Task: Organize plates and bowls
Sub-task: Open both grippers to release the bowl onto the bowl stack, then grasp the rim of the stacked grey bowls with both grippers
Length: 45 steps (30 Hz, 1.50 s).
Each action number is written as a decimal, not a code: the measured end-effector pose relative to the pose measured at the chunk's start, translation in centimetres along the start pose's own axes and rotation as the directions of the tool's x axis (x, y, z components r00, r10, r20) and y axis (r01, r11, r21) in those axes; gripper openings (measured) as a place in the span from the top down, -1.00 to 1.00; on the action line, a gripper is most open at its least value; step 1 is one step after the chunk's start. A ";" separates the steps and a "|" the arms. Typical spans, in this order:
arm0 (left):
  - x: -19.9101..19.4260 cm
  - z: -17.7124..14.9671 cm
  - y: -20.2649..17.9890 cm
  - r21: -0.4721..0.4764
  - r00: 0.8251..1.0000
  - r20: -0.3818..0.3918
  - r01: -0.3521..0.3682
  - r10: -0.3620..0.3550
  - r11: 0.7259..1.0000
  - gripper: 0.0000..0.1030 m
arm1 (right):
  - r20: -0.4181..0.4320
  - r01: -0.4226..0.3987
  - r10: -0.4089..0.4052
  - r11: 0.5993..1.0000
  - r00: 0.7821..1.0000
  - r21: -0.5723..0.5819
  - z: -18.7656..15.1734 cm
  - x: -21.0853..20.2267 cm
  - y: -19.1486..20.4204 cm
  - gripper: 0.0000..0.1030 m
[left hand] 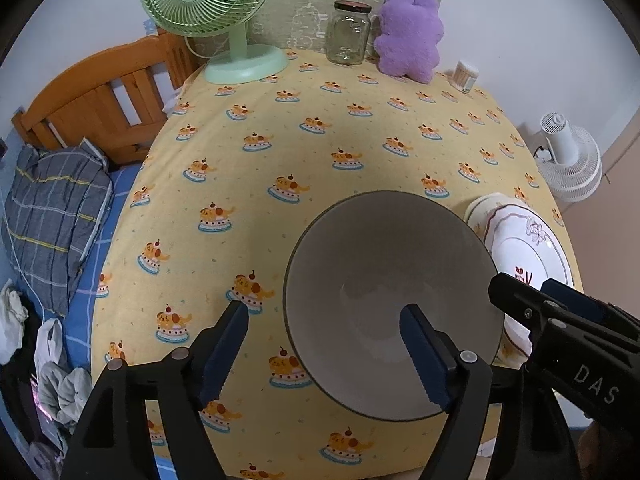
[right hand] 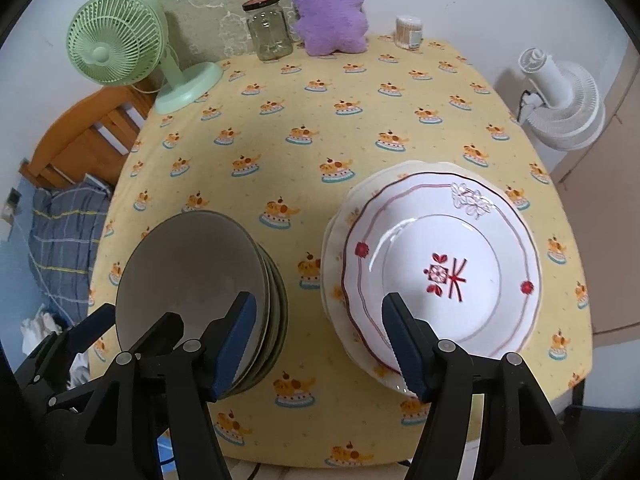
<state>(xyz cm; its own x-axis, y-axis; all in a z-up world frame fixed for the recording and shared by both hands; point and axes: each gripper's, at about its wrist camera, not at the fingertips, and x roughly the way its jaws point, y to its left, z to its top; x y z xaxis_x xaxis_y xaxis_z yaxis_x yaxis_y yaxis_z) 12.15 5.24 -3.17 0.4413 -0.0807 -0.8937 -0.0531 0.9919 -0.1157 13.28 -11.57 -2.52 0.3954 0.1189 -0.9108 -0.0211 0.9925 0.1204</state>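
Note:
A stack of grey bowls [right hand: 192, 272] stands at the near left of the table; its top bowl [left hand: 392, 300] fills the left wrist view. A white plate with red motifs [right hand: 440, 272] lies on a stack of cream plates [right hand: 336, 280] at the near right, seen at the right edge in the left wrist view [left hand: 528, 248]. My left gripper [left hand: 324, 356] is open and empty, its right finger over the bowl's near rim. My right gripper [right hand: 318, 344] is open and empty, hanging between the bowl stack and the plate stack. The right gripper also shows in the left wrist view [left hand: 560, 312].
At the table's far edge stand a green fan [right hand: 120, 48], a glass jar [right hand: 268, 28], a purple plush toy [right hand: 328, 12] and a cotton swab box [right hand: 408, 32]. A bed with a wooden headboard [left hand: 100, 100] lies left. A white fan [right hand: 560, 100] stands right.

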 end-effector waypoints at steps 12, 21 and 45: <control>0.8 0.1 -0.4 -0.096 0.994 0.014 -0.104 0.106 0.990 -0.55 | -0.070 -0.162 0.158 0.985 0.985 -0.056 2.2 3.2 -0.7 -0.12; 1.6 -0.5 -0.9 -0.121 0.988 -0.036 -0.155 0.152 0.980 -0.53 | -0.165 -0.257 0.242 0.964 0.956 -0.074 2.2 5.8 0.1 0.25; 5.3 0.4 2.3 -0.040 0.983 -0.110 0.146 -0.149 0.989 -0.21 | -0.169 -0.139 0.142 0.990 0.975 0.027 1.4 7.0 2.2 0.30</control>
<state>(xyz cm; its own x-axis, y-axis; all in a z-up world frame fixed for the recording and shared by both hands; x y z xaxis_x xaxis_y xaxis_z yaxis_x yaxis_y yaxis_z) 14.71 7.13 -8.06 0.3432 -0.2382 -0.9085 -0.0238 0.9648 -0.2620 17.28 -8.60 -8.09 0.2276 0.2614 -0.9380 -0.0511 0.9652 0.2566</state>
